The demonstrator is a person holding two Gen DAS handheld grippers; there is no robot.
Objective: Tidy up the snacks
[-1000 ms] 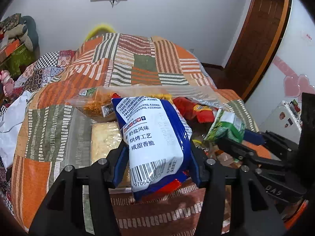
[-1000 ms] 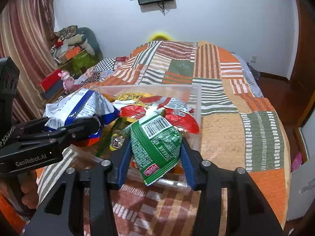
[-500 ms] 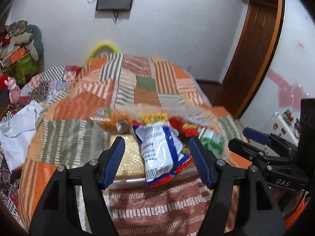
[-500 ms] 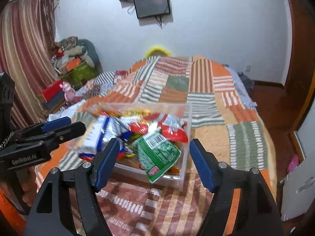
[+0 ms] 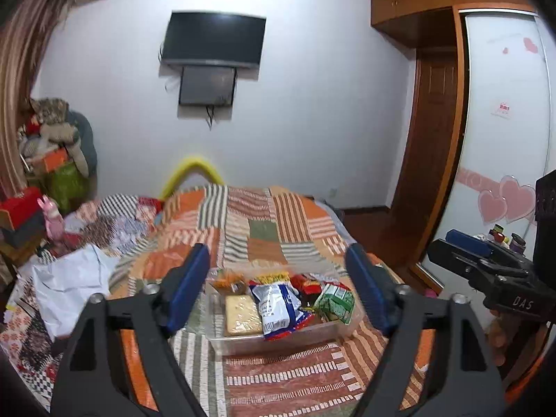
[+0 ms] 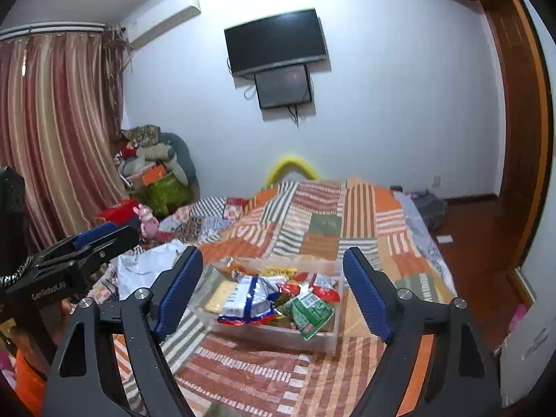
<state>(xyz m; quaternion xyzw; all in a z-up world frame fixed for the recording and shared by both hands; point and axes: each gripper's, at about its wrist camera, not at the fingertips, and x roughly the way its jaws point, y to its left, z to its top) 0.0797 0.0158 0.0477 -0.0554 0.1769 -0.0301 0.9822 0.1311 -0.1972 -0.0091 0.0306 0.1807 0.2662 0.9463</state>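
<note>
Setting is identified as a home bedroom. A bed covered by a patchwork quilt [image 6: 312,229] is seen, with a wall-mounted television [image 6: 276,41], striped curtains [image 6: 59,132], a wooden wardrobe [image 5: 434,132] and piled soft toys [image 6: 153,156] noted around it.

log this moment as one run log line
left gripper: open, empty | right gripper: open, empty | blue packet, green packet: in clear bin
</note>
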